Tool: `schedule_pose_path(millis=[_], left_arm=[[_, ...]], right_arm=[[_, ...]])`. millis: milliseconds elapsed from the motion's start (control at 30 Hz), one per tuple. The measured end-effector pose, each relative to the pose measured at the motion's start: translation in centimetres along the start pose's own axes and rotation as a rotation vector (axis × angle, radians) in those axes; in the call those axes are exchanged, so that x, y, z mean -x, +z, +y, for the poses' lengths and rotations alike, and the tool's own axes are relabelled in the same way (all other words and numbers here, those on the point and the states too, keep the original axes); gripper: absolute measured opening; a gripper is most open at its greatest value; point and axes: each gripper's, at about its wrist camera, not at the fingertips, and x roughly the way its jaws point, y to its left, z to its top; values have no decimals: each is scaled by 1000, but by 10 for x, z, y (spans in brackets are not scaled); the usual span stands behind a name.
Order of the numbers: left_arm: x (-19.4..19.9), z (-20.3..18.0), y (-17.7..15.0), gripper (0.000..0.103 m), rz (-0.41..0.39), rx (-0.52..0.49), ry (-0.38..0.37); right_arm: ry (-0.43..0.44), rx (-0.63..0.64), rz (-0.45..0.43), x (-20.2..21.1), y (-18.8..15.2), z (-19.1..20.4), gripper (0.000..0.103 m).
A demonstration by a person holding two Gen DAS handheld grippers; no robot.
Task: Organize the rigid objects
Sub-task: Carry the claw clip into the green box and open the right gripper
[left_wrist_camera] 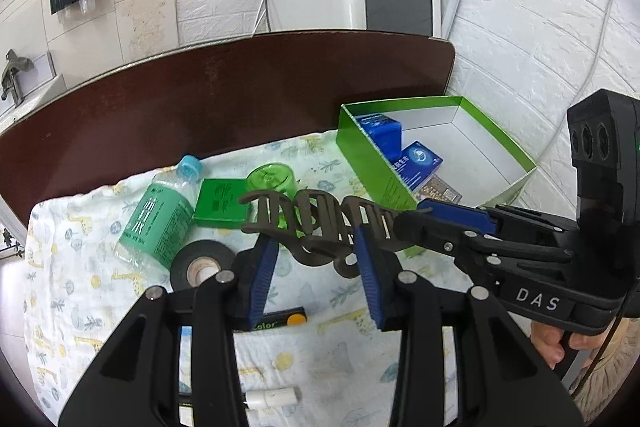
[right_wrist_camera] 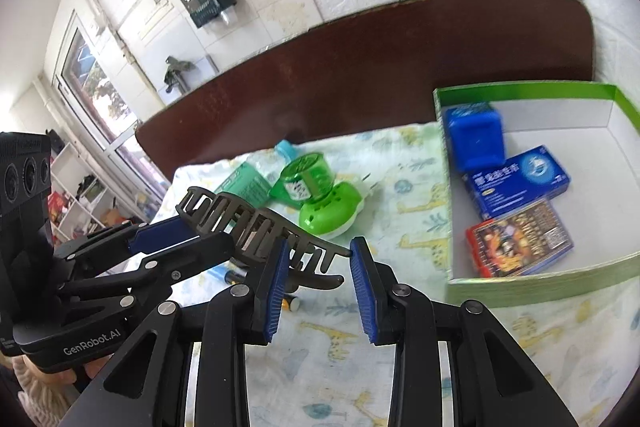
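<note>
Pads first: the left gripper has its 2 blue pads clenched across the middle of a dark hair claw, and the right gripper is clamped on the toothed end of that same claw. That makes 2 grippers on 1 claw, held in the air above the giraffe-print cloth, near the front of the table.

By my reading this is the carry step: the claw is up off the cloth and the green box sits at the far right, open. The next move calls for both hands to swing right together, keep the claw level, clear the box's near wall, and lower it into the bare white floor beside what is already packed.

Inside the box I count 3 things:
- 1 blue tub
- 1 blue carton
- 1 colourful card pack

Out on the cloth I count 6 more:
- 1 bottle with a blue cap, lying down
- 1 small green carton
- 1 green plug-in vaporizer
- 1 roll of black tape
- 1 dark marker
- 1 white tube at the near edge
</note>
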Motion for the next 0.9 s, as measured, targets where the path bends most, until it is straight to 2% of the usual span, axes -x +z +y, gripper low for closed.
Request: schedule_pose_path(millis=[367,700,900], left_arm=[[-25,-88,57,37,-36,-148,-62],[-85,-151,81,37,48,-227,-145],[-127,-171,85,37,121,-240,-241]], right_arm=[[-98,-103,-149,65,26,-70,34],[-186,-225,-203,86,26,-155,34],[-283,-270,-213,88,17,-193,34]])
